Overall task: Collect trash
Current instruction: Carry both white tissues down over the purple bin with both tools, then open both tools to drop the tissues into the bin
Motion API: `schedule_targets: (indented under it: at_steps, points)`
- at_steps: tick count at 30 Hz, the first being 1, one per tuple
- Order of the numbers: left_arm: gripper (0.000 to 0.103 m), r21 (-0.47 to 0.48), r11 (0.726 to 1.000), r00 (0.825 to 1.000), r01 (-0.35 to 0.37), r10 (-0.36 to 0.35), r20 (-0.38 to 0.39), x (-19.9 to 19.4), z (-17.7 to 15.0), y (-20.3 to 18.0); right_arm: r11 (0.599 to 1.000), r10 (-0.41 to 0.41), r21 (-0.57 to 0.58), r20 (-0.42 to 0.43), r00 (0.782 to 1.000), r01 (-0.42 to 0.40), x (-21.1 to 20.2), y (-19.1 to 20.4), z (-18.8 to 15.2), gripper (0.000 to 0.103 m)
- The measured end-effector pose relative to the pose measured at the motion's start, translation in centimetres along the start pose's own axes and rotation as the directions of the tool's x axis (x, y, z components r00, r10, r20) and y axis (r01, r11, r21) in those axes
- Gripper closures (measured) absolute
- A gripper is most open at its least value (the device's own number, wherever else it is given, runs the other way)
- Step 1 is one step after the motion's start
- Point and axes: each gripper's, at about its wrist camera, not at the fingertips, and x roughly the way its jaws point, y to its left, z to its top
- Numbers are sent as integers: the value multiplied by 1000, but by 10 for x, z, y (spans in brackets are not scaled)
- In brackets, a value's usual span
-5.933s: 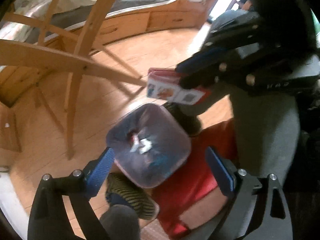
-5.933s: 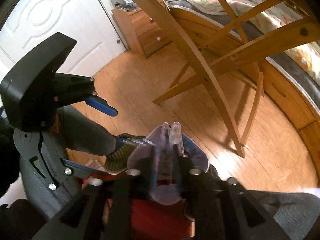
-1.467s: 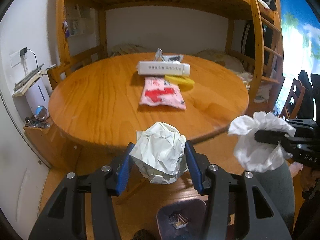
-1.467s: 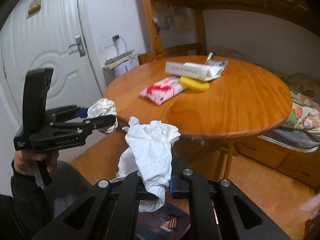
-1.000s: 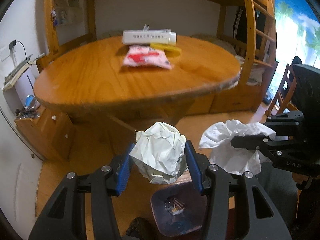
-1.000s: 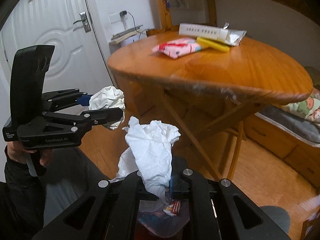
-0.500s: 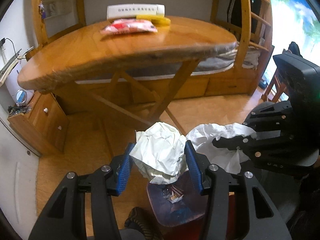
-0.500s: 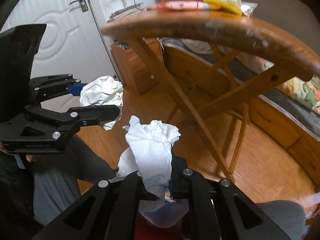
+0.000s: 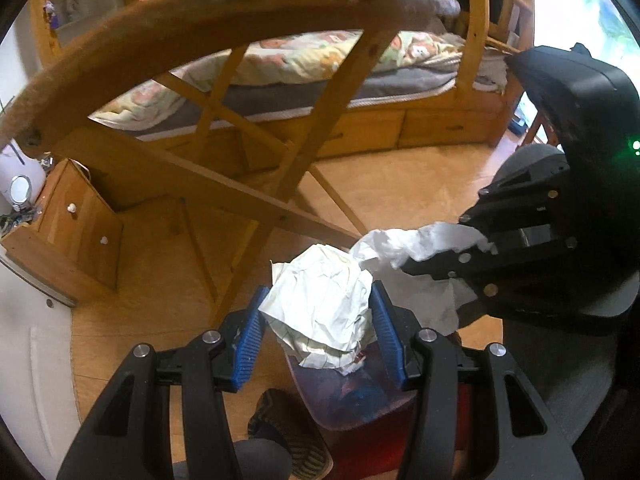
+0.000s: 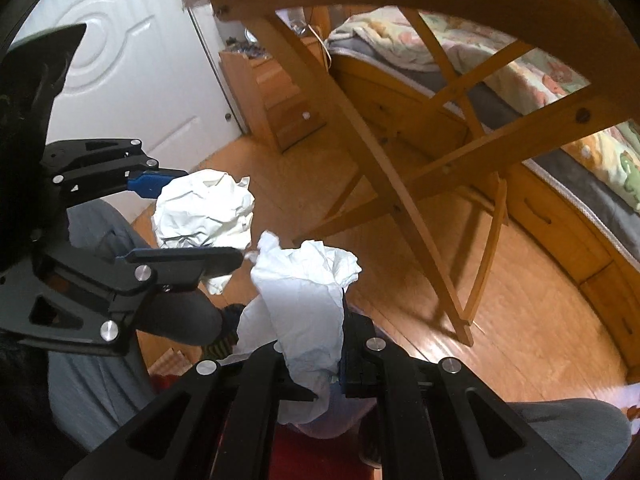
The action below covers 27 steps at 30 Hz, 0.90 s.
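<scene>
The left tool [image 9: 318, 320] grips a crumpled paper ball [image 9: 320, 306] above the purple trash bin [image 9: 348, 404]. The right tool [image 10: 312, 356] clamps a white tissue [image 10: 308, 308], its long axis upright, beside it.

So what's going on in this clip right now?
A person is collecting trash with a handheld gripper in each hand. The left gripper is clamped on a crumpled paper ball, and the right gripper is clamped on a wad of white tissue. Both are held low, below the edge of the wooden table, right above a small purple bin on the floor that already has scraps inside. Neither piece has been released yet.
</scene>
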Motion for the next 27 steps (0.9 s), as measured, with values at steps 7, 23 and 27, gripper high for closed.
schedule_targets:
  at_steps: [7, 23, 27]
  points:
    - [52, 3, 1000, 998, 22, -21, -54, 14, -6, 0, 1000, 6, 3, -54, 999, -6, 16, -3, -5, 92]
    - [51, -14, 997, 984, 75, -76, -162, 39, -20, 2, 1000, 15, -7, -184, 983, -17, 47, -2, -15, 92]
    - [51, 7, 995, 979, 99, -96, -180, 42, -24, -4, 1000, 5, -17, -203, 979, -8, 52, 0, -17, 91]
